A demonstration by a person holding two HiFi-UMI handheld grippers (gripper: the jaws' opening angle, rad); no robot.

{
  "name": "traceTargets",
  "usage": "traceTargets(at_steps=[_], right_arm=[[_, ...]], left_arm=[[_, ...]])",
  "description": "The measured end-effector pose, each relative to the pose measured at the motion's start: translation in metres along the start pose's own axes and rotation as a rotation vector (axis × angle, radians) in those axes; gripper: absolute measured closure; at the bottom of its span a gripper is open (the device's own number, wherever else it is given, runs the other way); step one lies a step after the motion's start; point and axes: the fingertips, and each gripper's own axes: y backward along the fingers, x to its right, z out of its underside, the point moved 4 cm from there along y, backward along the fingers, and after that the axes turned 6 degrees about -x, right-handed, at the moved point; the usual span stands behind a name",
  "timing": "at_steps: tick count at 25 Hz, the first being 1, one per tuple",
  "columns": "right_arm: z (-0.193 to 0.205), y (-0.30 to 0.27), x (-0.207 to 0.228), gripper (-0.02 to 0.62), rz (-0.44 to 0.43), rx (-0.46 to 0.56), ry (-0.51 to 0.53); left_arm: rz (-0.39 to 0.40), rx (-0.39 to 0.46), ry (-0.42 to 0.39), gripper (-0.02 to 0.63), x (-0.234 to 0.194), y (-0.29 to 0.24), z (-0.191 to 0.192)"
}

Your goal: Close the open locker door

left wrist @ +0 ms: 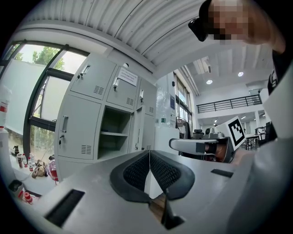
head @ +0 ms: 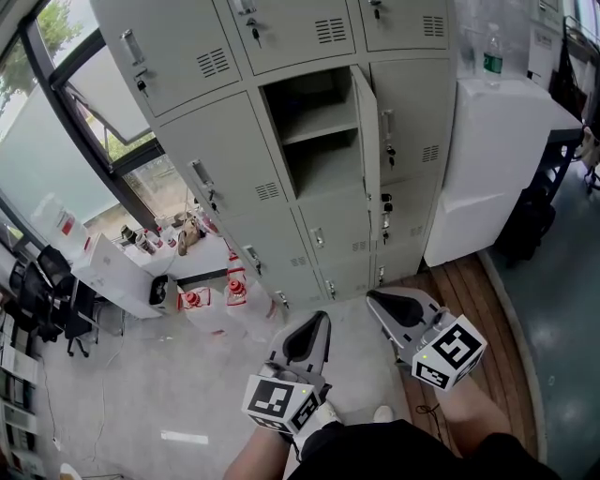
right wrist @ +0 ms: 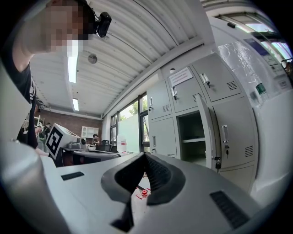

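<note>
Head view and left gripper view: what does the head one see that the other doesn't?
Only the head view shows the left gripper's marker cube. Only the left gripper view shows round ceiling lights and a balcony railing. Both show the open locker and the shut right gripper.

Cut off, edge-on, too small

Lose top lockers [head: 281,28] to the far edge; see door [head: 367,141] only nearly edge-on; cannot read notice [left wrist: 127,77] or bottle [head: 492,58] label; cannot tell apart clutter [head: 178,236] at far left.
</note>
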Motion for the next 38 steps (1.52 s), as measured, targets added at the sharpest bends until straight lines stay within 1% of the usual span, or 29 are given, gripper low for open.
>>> traceTargets(at_steps=[11, 13, 17, 21, 26, 33, 38], right_arm=[[-0.006, -0.059, -0.014, 0.542, 0.022, -0.017, -0.002], [-0.006, -0.070, -0.016, 0.542, 0.028, -0.020, -0.003], [-0.005, -0.091, -0.019, 0.542, 0.043, -0.030, -0.009], [-0.002, -0.111, -0.022, 0.541, 0.062, -0.039, -0.016], [-0.003, -0.136, -0.027, 0.541, 0.089, -0.040, -0.018], [-0.004, -0.162, -0.028, 0.542, 0.136, -0.034, -0.020], [-0.001, -0.168, -0.023, 0.543, 0.160, -0.038, -0.029]], left_arm=[[0.032, 0.014, 0.003, 0.588, -0.056, 0.006, -0.007], [0.041, 0.012, 0.017, 0.588, -0.065, 0.007, -0.009], [0.053, 0.016, 0.012, 0.588, -0.087, 0.008, -0.008], [0.064, 0.025, 0.025, 0.588, -0.109, 0.010, -0.007], [0.098, 0.021, 0.022, 0.588, -0.133, 0.010, -0.004], [0.142, 0.017, 0.005, 0.588, -0.155, 0.010, -0.003], [0.159, 0.010, 0.014, 0.588, -0.161, 0.008, -0.001]])
